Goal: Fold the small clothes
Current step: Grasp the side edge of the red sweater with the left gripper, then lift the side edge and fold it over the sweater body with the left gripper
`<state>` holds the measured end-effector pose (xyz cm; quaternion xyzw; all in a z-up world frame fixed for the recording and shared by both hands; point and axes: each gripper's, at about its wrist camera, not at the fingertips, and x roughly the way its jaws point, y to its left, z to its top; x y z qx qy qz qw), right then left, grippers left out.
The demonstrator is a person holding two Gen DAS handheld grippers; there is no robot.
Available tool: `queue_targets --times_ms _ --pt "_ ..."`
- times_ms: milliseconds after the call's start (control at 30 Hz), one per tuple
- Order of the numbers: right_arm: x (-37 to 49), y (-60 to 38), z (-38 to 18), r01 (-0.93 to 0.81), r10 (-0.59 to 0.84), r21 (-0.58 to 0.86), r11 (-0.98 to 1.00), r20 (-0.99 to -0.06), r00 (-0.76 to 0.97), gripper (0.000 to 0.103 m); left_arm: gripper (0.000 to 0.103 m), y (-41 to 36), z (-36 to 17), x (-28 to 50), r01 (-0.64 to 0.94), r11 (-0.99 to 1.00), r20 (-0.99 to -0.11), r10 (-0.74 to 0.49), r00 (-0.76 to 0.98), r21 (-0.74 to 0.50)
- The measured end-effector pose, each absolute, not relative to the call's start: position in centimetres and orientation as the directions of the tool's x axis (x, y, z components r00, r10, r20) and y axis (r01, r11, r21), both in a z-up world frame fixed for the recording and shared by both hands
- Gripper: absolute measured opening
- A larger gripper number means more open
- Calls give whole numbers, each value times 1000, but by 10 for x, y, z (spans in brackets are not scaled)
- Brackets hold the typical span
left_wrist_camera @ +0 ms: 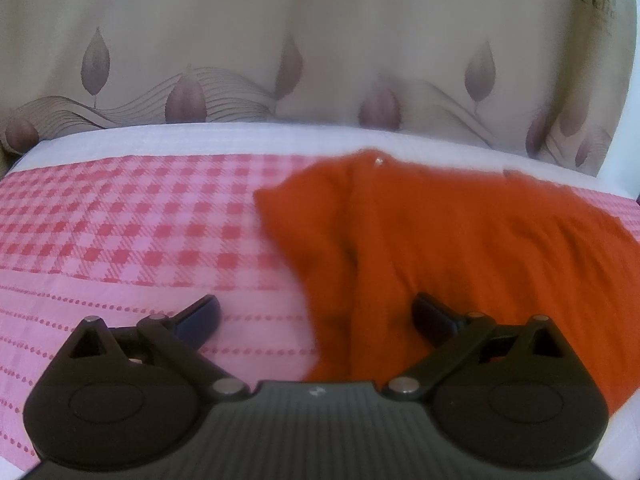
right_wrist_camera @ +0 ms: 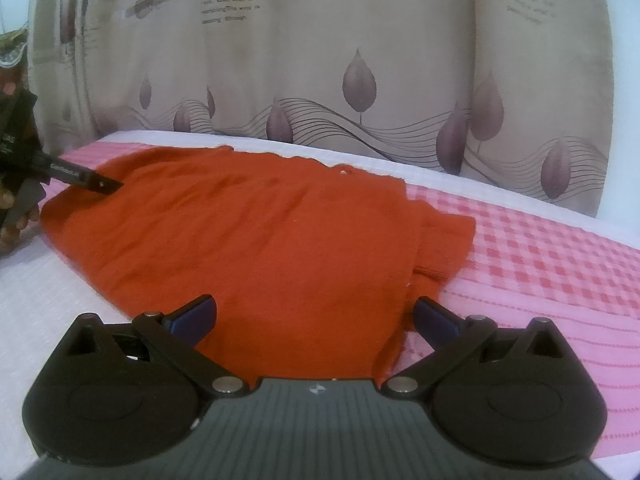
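An orange small garment [right_wrist_camera: 256, 232] lies spread on the pink checked cloth [right_wrist_camera: 540, 248]; it also shows in the left wrist view [left_wrist_camera: 440, 240], where the image is blurred. My left gripper [left_wrist_camera: 316, 316] is open and empty, low over the garment's near left edge. My right gripper [right_wrist_camera: 316, 316] is open and empty, low over the garment's near edge, with a sleeve [right_wrist_camera: 444, 240] to its right. In the right wrist view the left gripper's finger [right_wrist_camera: 80, 174] shows at the far left, at the garment's left corner.
The pink checked cloth [left_wrist_camera: 120, 224] covers a white surface [right_wrist_camera: 48, 300]. A beige curtain with leaf prints [right_wrist_camera: 360, 72] hangs right behind the far edge. A hand [right_wrist_camera: 12, 224] shows at the left edge of the right wrist view.
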<state>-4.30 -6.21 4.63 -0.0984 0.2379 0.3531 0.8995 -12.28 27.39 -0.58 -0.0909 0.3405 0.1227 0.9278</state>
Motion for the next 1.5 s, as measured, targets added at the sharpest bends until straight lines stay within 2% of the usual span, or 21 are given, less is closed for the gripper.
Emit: queue_targets --times_ms 167,200,267,300,333,400,600,900,1100,1233,1367,1500 --pt "-43 -62 46 -677 585 -12 736 -494 644 103 103 276 -7 -120 -266 960 -659 143 738 -90" --pt "-43 -63 46 -677 585 -12 735 -493 644 103 101 276 -7 -120 -259 961 -658 134 741 -95" --pt "-43 -63 46 -677 586 -10 736 -491 644 103 89 278 -6 -121 -225 966 -644 94 759 -124" --pt "-43 -63 46 -677 586 -10 736 -490 645 103 75 279 -5 -121 -196 971 -636 64 769 -138" --pt "-43 -63 46 -676 587 -9 736 -488 646 103 56 279 -4 -121 -165 974 -631 29 775 -158" --pt "-44 -64 46 -674 586 -9 739 -485 649 103 30 285 -3 -119 -114 962 -624 -70 778 -249" --pt "-46 -65 47 -671 588 -8 741 -474 655 103 23 308 -9 -117 -132 889 -596 -177 783 -438" --pt "-48 -69 48 -672 603 8 740 -452 658 103 22 325 -22 -124 -243 714 -532 -210 820 -656" --pt "-50 -75 49 -673 627 50 738 -422 655 103 21 318 -14 -129 -307 602 -502 -184 845 -737" --pt "-50 -85 51 -678 661 107 727 -377 649 103 21 295 5 -126 -299 593 -474 -162 865 -748" --pt "-50 -97 54 -680 690 164 715 -319 649 103 21 264 27 -115 -257 601 -444 -184 877 -757" --pt "-51 -114 56 -682 724 242 690 -243 645 103 13 217 45 -92 -180 630 -422 -257 870 -755"
